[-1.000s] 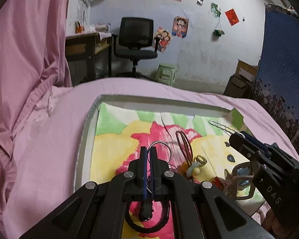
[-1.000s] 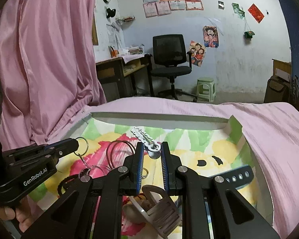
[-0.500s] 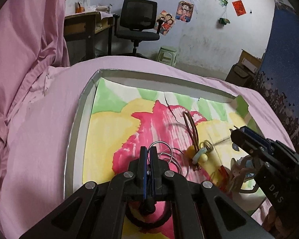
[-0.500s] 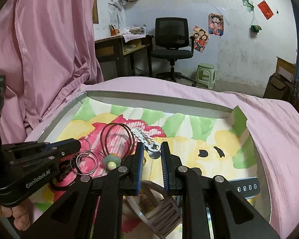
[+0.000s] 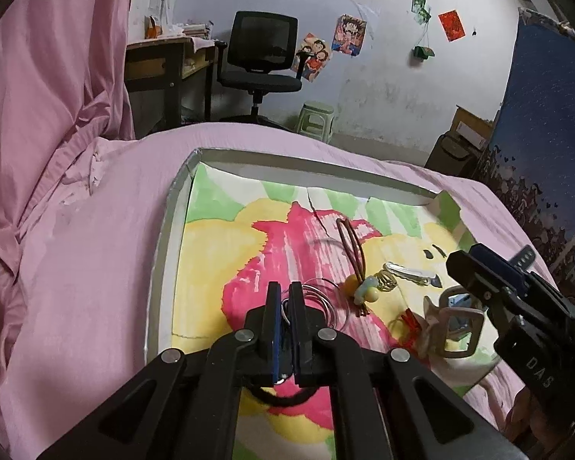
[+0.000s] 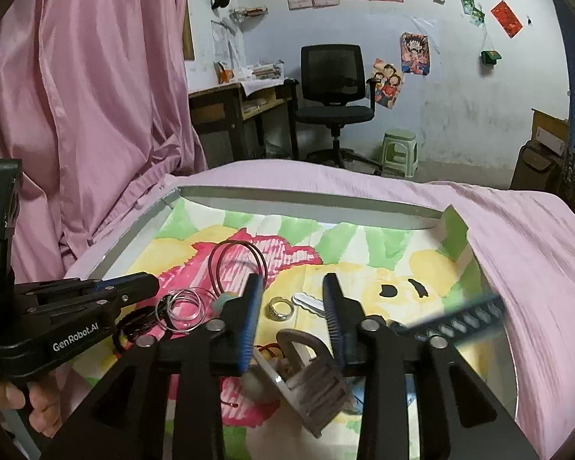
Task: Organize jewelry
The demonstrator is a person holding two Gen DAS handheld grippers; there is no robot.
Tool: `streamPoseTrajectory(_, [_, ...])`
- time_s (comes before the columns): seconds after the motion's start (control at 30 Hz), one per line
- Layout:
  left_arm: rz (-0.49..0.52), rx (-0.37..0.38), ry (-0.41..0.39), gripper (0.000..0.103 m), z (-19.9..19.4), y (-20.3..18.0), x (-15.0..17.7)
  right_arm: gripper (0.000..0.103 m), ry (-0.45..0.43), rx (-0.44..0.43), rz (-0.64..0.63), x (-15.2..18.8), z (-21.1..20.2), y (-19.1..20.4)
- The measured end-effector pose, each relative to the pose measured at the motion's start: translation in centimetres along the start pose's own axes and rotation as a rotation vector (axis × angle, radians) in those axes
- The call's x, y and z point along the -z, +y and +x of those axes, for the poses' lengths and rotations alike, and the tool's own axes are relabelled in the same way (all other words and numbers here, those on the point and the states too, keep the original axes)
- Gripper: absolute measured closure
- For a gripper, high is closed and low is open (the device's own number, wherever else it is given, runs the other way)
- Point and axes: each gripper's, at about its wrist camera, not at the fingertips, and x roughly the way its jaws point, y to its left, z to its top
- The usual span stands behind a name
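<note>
A shallow tray (image 5: 174, 207) lined with a painted paper sheet lies on the pink bed. My left gripper (image 5: 285, 295) is shut on a bunch of thin silver rings (image 5: 326, 299), low over the tray; the rings also show in the right wrist view (image 6: 182, 308). My right gripper (image 6: 292, 287) is open over a white scalloped hair clip (image 6: 308, 302) and a silver ring (image 6: 281, 308) lying on the paper. A brown hair tie (image 6: 235, 264) with beads (image 5: 364, 291) lies between the grippers. A large beige claw clip (image 6: 306, 379) lies under the right gripper.
A black hair tie (image 5: 280, 396) lies under the left gripper. A dark watch strap (image 6: 456, 316) lies at the tray's right side. Pink curtain (image 6: 76, 96) hangs at left. A desk (image 6: 230, 103), office chair (image 6: 333, 76) and green stool (image 6: 398, 149) stand beyond the bed.
My right gripper has opened and let go of the white hair clip, which now lies on the paper. My left gripper has lowered with the silver rings toward the tray.
</note>
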Motion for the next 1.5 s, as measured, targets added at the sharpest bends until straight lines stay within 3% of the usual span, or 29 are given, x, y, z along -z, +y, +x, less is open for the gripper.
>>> streamPoseTrajectory(0.1, [-0.002, 0.004, -0.017, 0.090, -0.9, 0.0, 0.2, 0.066, -0.024, -0.004, 0.011, -0.1, -0.9, -0.2])
streamPoseTrajectory(0.17, [-0.008, 0.011, -0.035, 0.076, -1.6, -0.1, 0.4, 0.063, -0.045, -0.006, 0.015, -0.2, -1.6, -0.4])
streamPoseTrajectory(0.4, [-0.006, 0.012, -0.103, 0.070, -4.4, -0.5, 1.0, 0.049, -0.111, -0.005, 0.031, -0.3, -4.3, -0.7])
streamPoseTrajectory(0.53, [-0.022, 0.005, -0.173, 0.044, -6.6, -0.4, 1.7, 0.039, -0.151, -0.001, 0.050, -0.1, -6.2, -1.1])
streamPoseTrajectory(0.97, [-0.036, -0.017, -0.322, 0.011, -13.2, -0.8, 5.4, 0.010, -0.219, -0.020, 0.083, 2.3, -11.7, -1.7])
streamPoseTrajectory(1.1, [-0.018, -0.031, -0.338, 0.008, -14.9, -1.4, 7.0, 0.005, -0.231, -0.026, 0.077, 3.6, -13.5, -1.3])
streamPoseTrajectory(1.5, [0.022, -0.077, -0.416, 0.002, -20.0, -2.3, 11.7, 0.003, -0.274, -0.030, 0.073, 7.0, -18.6, -0.7])
